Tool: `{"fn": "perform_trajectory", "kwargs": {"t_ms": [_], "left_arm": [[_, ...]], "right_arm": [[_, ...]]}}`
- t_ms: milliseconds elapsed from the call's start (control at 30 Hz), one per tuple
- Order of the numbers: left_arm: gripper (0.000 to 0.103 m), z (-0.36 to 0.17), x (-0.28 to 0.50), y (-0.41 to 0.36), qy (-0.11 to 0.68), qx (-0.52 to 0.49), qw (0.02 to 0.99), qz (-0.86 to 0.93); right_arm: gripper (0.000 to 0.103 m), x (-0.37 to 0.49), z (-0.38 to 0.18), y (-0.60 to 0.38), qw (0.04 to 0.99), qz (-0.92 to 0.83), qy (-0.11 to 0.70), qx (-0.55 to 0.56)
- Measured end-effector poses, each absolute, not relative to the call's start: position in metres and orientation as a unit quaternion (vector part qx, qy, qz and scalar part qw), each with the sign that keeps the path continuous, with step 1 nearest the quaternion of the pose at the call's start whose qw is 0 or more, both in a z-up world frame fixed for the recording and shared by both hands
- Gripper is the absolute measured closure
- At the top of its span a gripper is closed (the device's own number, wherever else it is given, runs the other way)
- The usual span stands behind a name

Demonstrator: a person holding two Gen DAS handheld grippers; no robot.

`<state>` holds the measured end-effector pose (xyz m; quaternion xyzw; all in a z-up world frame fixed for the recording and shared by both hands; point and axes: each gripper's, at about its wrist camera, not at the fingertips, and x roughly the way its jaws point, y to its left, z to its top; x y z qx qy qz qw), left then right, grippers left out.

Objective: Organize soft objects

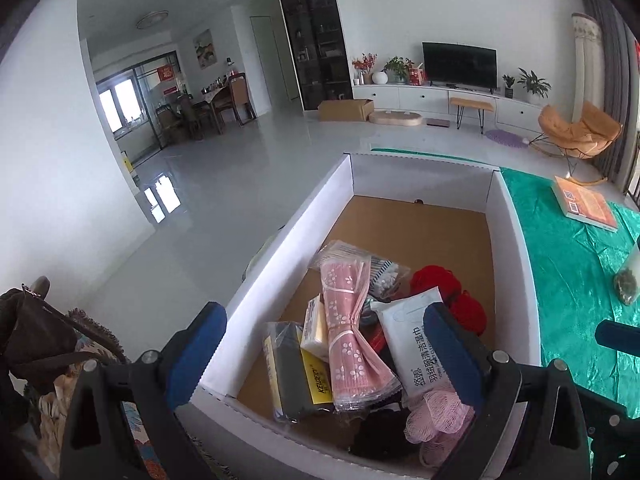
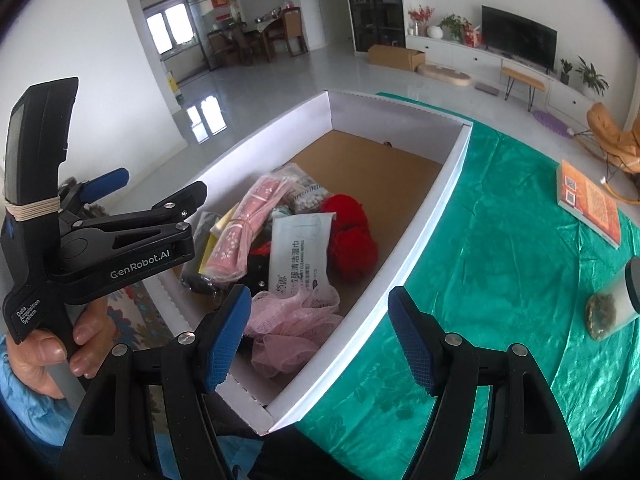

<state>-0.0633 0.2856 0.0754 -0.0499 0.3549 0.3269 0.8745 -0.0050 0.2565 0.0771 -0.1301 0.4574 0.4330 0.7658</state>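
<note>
A white cardboard box (image 1: 516,236) with a brown floor holds soft things: a pink flowered packet (image 1: 352,340), a white wipes pack (image 1: 412,340), red yarn (image 1: 436,280), a pink mesh sponge (image 1: 436,420) and a black-yellow pack (image 1: 296,376). My left gripper (image 1: 320,352) is open and empty above the box's near end. In the right wrist view the box (image 2: 432,216), the wipes pack (image 2: 300,256), the yarn (image 2: 352,232) and the mesh sponge (image 2: 296,320) show. My right gripper (image 2: 320,340) is open and empty over the box's near right corner. The left gripper (image 2: 168,208) shows at the left.
A green cloth (image 2: 500,260) covers the table right of the box. An orange book (image 2: 588,200) and a jar with dark contents (image 2: 612,308) lie on it. A brown bag (image 1: 36,332) sits at the left on a patterned cloth.
</note>
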Motion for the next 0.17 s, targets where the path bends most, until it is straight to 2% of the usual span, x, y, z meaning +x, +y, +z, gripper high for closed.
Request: {"fn": "perform_trajectory", "kwargs": {"t_ms": [167], "left_arm": [[0.000, 0.078, -0.064, 0.262, 0.330, -0.020, 0.885, 0.328]], "right_arm": [[0.029, -0.008, 0.075, 0.247, 0.771, 0.430, 0.453, -0.125]]}}
